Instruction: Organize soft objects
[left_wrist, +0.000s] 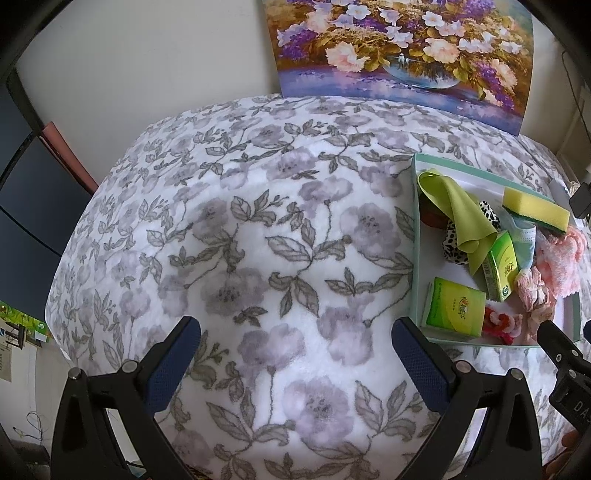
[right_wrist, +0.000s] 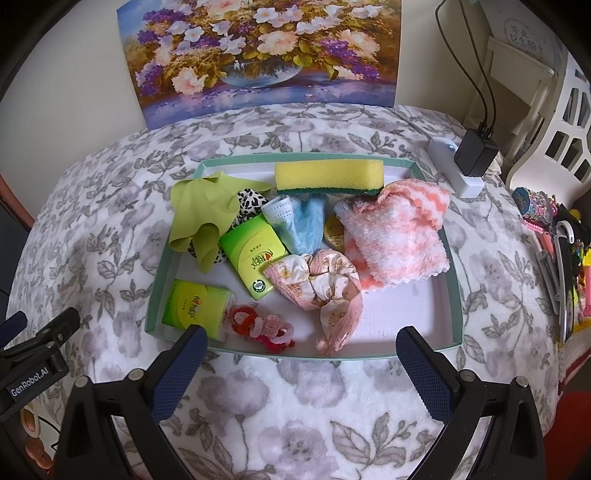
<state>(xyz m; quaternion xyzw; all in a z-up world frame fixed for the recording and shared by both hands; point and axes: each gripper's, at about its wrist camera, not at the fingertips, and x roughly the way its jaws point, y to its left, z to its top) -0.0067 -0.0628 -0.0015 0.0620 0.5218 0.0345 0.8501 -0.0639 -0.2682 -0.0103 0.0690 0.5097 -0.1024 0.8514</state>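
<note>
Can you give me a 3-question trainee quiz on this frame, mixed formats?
1. True or false: the yellow sponge lies along the far wall of the tray.
2. Multiple choice: what lies partly under the green cloth? A) leopard-print scrunchie B) pink towel C) tissue pack
3. Fill in: the right gripper is ___ and holds nothing.

Key: 1 true. 2 A, the leopard-print scrunchie. 3 open.
</note>
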